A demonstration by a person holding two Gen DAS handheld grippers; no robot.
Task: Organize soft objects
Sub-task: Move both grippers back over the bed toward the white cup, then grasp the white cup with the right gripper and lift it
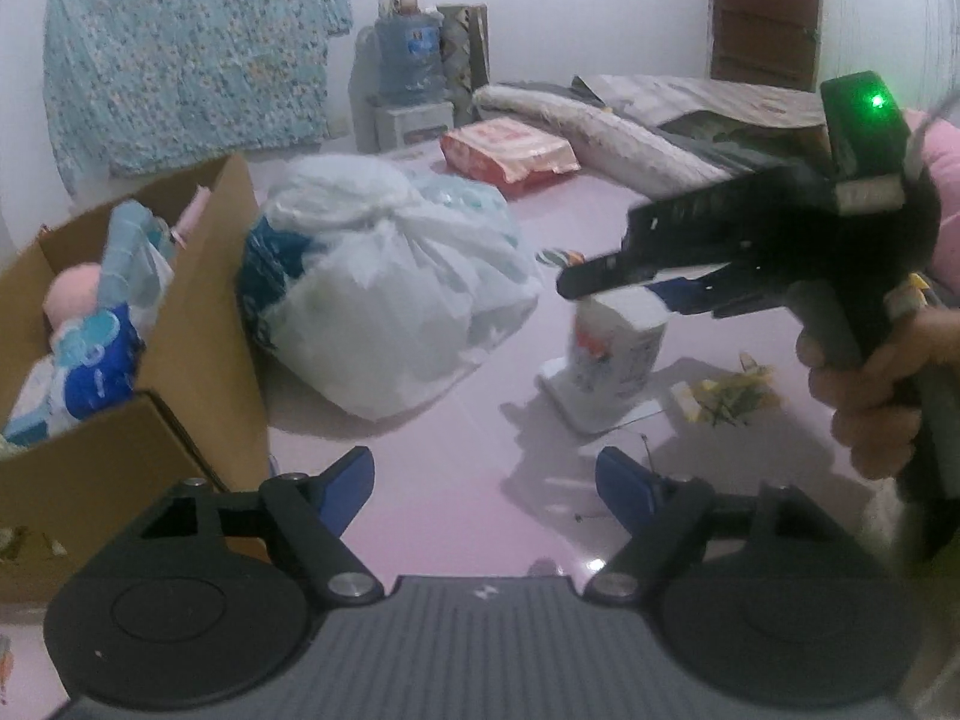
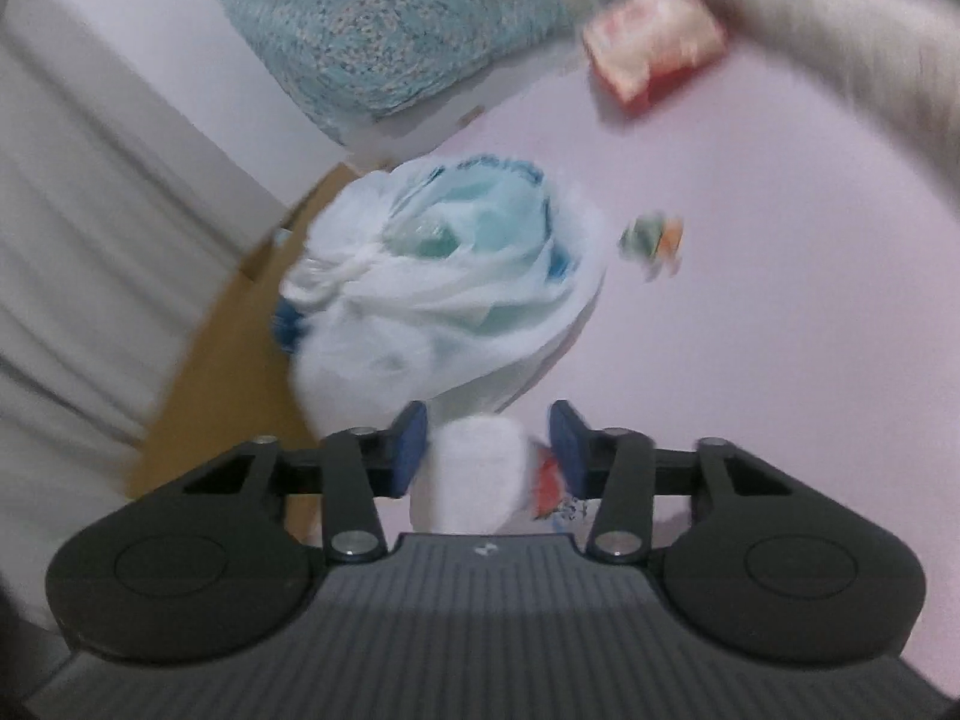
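Note:
A tied white plastic bag (image 1: 384,288) of soft things sits on the pink floor beside an open cardboard box (image 1: 198,312) that holds a pink plush and blue soft items (image 1: 90,324). My right gripper (image 1: 624,282) is shut on the top of a white printed packet (image 1: 618,354), which stands on the floor; in the right wrist view the packet (image 2: 480,468) sits between the blue pads (image 2: 411,450). My left gripper (image 1: 480,486) is open and empty, low over bare floor in front of the bag. The bag (image 2: 444,288) also shows ahead in the blurred right wrist view.
A red-and-white packet (image 1: 510,150) lies farther back near a rolled pale bedding bundle (image 1: 600,132). A water bottle (image 1: 408,60) and boxes stand at the wall. A teal patterned cloth (image 1: 186,54) hangs at left. Small wrappers and scraps (image 1: 732,396) lie on the floor at right.

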